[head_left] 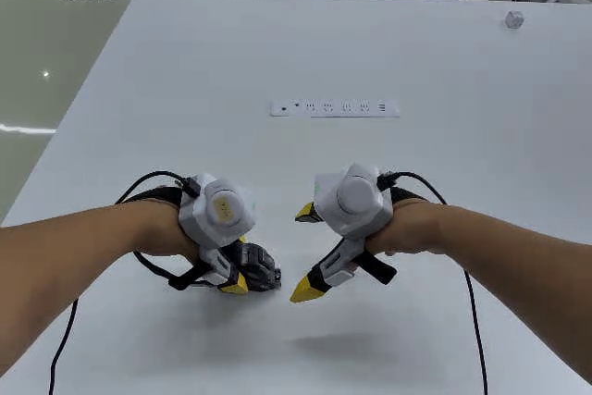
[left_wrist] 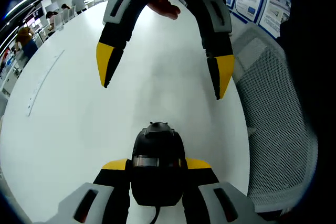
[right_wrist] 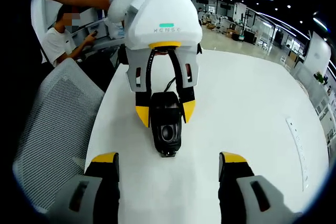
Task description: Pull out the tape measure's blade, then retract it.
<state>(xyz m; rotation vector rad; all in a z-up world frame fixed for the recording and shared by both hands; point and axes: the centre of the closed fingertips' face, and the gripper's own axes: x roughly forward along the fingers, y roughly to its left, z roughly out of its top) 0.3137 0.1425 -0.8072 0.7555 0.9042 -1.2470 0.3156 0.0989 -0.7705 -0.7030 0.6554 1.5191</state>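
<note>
A black tape measure (head_left: 259,265) is clamped in my left gripper (head_left: 242,277), low over the white table (head_left: 277,53). In the left gripper view the tape measure (left_wrist: 157,163) sits between my yellow-tipped jaws, and the left gripper (left_wrist: 157,165) is shut on it. My right gripper (head_left: 305,253) faces it from the right, open, a short gap away. In the right gripper view the right gripper (right_wrist: 169,159) has nothing between its jaws, and the tape measure (right_wrist: 167,124) points its blade tab toward me. No blade length is visible outside the case.
A white power strip (head_left: 335,108) lies in the table's middle, and a small grey object (head_left: 514,18) sits at the far right. A white mesh chair (left_wrist: 273,129) stands by the table edge. People are at the back of the room.
</note>
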